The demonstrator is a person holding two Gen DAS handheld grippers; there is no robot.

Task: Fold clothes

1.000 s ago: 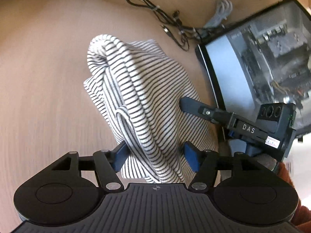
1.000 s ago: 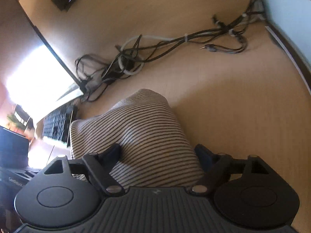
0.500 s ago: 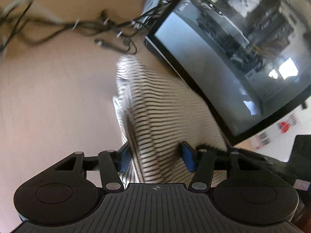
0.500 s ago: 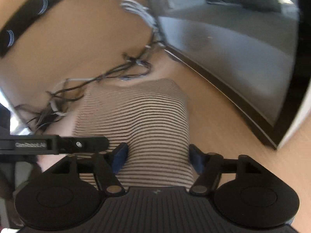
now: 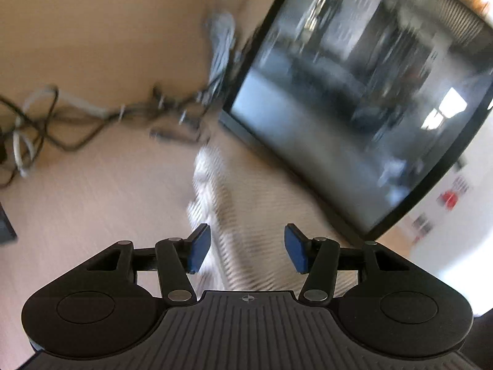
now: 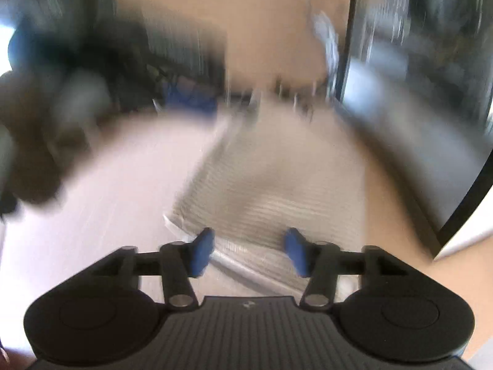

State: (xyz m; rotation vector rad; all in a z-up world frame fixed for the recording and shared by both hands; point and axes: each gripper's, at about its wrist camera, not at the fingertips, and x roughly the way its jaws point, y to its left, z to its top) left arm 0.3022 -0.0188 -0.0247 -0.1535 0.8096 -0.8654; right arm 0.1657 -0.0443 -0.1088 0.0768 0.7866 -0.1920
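Black ribbed left tool [image 5: 247, 248], blue pads [image 5: 198, 248], silver screws

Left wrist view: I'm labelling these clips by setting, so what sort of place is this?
Probably an office or computer desk rather than a laundry room. A striped garment lies on a wooden desktop, beside a large dark monitor, with a tangle of cables behind it.

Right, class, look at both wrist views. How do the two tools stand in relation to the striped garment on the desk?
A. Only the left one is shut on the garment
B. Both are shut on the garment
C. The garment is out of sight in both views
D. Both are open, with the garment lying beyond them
D: the left tool and right tool each show a wide gap between blue pads, with the striped garment lying on the desk unpinched.
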